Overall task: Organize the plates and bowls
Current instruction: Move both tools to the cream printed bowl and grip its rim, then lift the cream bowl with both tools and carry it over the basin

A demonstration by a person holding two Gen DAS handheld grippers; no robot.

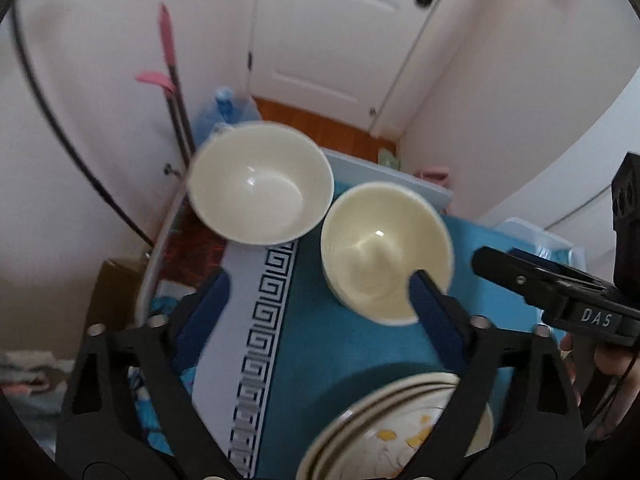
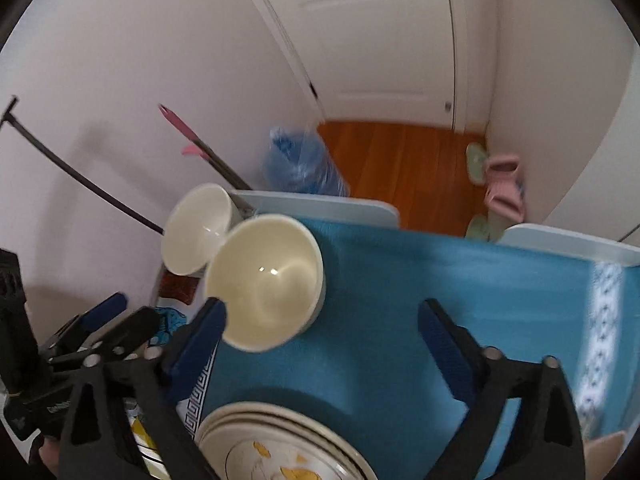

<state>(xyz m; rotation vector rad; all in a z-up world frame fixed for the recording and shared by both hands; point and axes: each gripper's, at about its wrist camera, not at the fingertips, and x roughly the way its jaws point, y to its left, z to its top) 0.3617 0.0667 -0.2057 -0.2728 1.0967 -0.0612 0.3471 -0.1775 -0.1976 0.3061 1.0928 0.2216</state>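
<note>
Two cream bowls stand on the blue tablecloth (image 1: 340, 360). The far bowl (image 1: 260, 184) (image 2: 196, 228) sits at the table's left edge. The near bowl (image 1: 386, 252) (image 2: 264, 280) touches it and seems nested in another. A stack of plates (image 1: 400, 436) (image 2: 280, 440) with a yellow pattern lies closest to me. My left gripper (image 1: 320, 304) is open above the cloth, and its right finger (image 1: 432, 304) overlaps the near bowl's front rim. My right gripper (image 2: 324, 324) is open too, with its left finger (image 2: 204, 332) just beside that bowl. Neither gripper has anything between its fingers.
The table ends just beyond the bowls, where pale chair backs (image 2: 320, 204) stand. Behind are a blue water jug (image 2: 300, 164), a pink-handled mop (image 1: 172, 80), pink slippers (image 2: 504, 188), wooden floor and a white door (image 1: 340, 32). A white patterned border (image 1: 260, 320) runs along the cloth.
</note>
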